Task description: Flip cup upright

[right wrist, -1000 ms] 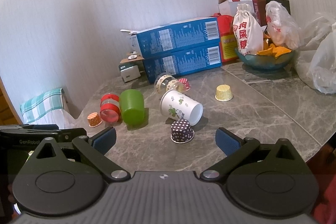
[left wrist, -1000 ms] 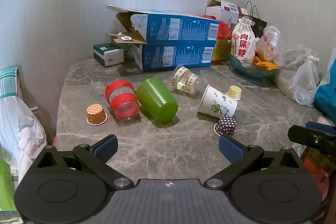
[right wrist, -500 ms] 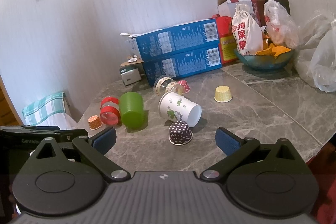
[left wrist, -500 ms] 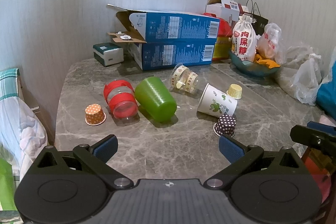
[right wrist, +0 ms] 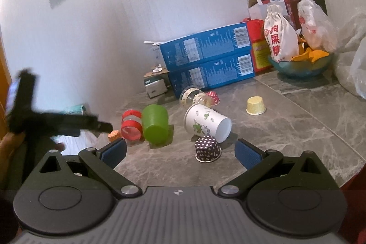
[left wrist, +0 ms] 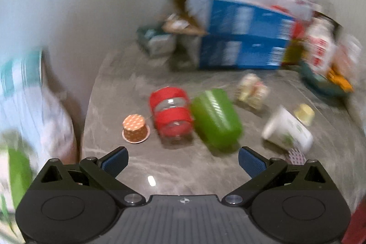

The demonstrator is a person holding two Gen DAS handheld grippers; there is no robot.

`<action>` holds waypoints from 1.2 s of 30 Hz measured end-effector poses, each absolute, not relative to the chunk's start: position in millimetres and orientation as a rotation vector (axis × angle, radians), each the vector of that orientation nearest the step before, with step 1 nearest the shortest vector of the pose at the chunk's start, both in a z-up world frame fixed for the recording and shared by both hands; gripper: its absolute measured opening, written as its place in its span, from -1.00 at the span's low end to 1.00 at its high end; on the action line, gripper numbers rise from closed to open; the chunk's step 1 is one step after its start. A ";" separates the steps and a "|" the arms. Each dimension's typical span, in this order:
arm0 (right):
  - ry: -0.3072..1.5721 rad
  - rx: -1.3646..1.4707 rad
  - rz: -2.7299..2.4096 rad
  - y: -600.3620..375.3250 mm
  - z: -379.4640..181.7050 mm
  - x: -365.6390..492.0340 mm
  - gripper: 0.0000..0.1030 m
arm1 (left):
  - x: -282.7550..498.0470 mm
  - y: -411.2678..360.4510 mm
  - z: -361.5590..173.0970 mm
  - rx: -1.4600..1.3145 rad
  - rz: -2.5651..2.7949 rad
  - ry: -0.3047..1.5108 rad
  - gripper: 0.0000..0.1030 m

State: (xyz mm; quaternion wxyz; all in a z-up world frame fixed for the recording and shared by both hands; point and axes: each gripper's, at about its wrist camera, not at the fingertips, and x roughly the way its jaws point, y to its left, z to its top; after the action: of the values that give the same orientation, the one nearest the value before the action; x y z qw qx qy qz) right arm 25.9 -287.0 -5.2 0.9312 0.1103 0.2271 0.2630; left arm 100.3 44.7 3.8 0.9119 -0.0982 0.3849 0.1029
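Observation:
Several cups lie on the grey marble table [left wrist: 183,166]. A green cup [left wrist: 216,117] [right wrist: 154,124] lies on its side beside a clear cup with red bands [left wrist: 172,113] [right wrist: 130,126]. A white paper cup with green prints [left wrist: 287,132] [right wrist: 207,122] and a clear cup with cream bands [left wrist: 251,90] [right wrist: 194,96] also lie on their sides. My left gripper [left wrist: 183,162] is open and empty, short of the red and green cups; its view is blurred. My right gripper [right wrist: 180,153] is open and empty, near a dotted dark cup [right wrist: 207,149].
Small cups stand upside down: orange [left wrist: 135,128], yellow [right wrist: 255,105], pink dotted [right wrist: 211,96]. Two blue boxes [right wrist: 205,61] are stacked at the back wall, with a bowl of snacks [right wrist: 299,63] and plastic bags [right wrist: 352,65] on the right. The left gripper's body [right wrist: 57,122] shows at the right view's left.
My left gripper has swung quickly forward and to the left, blurring its view, and now faces the red and green cups. My right gripper has edged forward a little. Both stay open.

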 end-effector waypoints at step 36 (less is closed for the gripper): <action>0.481 0.340 0.508 -340.3 -21.8 28.6 0.98 | 231.6 69.7 -42.8 -0.238 0.304 1.058 0.18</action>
State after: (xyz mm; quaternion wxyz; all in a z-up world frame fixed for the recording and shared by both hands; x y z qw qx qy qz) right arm 28.6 -340.3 -21.8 0.9253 0.1658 0.2346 0.2475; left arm 231.6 69.7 -42.8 0.8457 -0.1126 0.5013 0.1443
